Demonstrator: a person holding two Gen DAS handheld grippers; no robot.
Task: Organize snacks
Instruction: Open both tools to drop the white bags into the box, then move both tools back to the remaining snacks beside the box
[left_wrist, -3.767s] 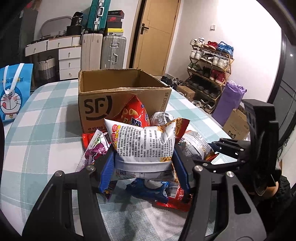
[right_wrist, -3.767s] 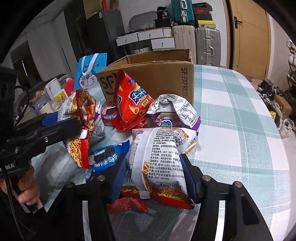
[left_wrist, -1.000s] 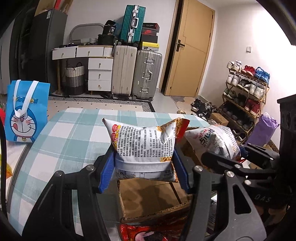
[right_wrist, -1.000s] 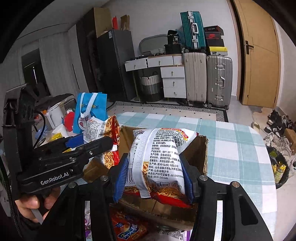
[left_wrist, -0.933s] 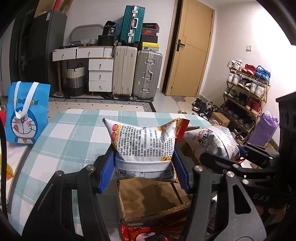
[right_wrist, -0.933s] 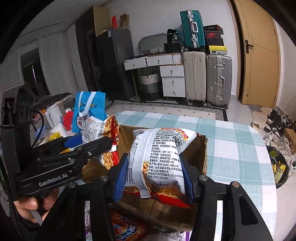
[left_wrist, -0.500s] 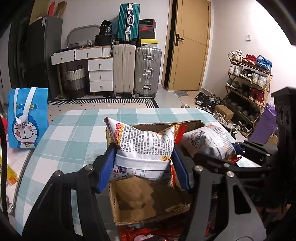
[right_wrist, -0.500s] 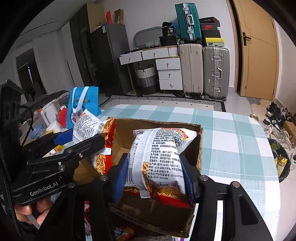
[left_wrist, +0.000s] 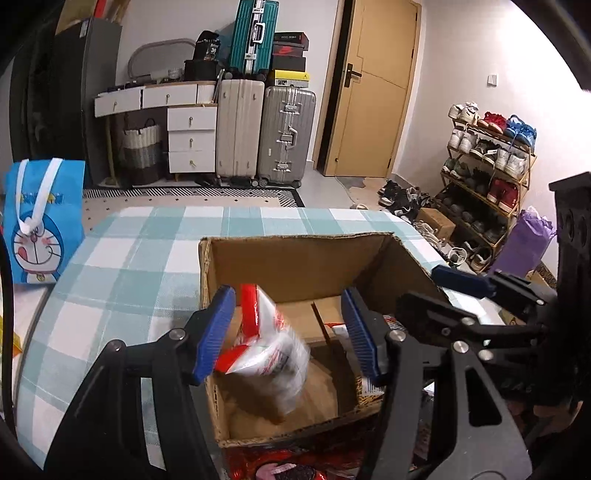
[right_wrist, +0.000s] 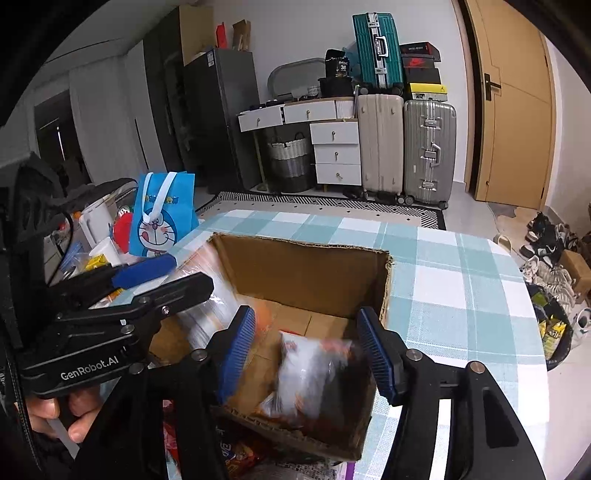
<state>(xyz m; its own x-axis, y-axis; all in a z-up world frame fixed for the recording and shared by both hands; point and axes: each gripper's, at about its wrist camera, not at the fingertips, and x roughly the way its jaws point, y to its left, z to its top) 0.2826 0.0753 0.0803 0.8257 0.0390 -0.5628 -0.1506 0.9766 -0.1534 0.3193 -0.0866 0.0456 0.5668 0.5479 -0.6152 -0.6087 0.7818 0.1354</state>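
An open cardboard box (left_wrist: 295, 254) stands on the checked table; it also shows in the right wrist view (right_wrist: 306, 258). My left gripper (left_wrist: 290, 330) is open above the box, and a red and white snack bag (left_wrist: 273, 354) falls blurred into it. My right gripper (right_wrist: 308, 350) is open above the box, and a white and orange snack bag (right_wrist: 310, 376) drops blurred inside. The right gripper shows at the right of the left wrist view (left_wrist: 465, 288), open. The left gripper shows at the left of the right wrist view (right_wrist: 147, 280).
A blue cartoon gift bag (left_wrist: 37, 221) stands on the table's left, also in the right wrist view (right_wrist: 162, 218). More snack bags (left_wrist: 280, 465) lie in front of the box. Suitcases (left_wrist: 266, 133), drawers and a shoe rack (left_wrist: 487, 158) stand beyond the table.
Both grippers carried their snack bags from the pile to above the box, then opened. Both bags have left the jaws and are falling into the box.
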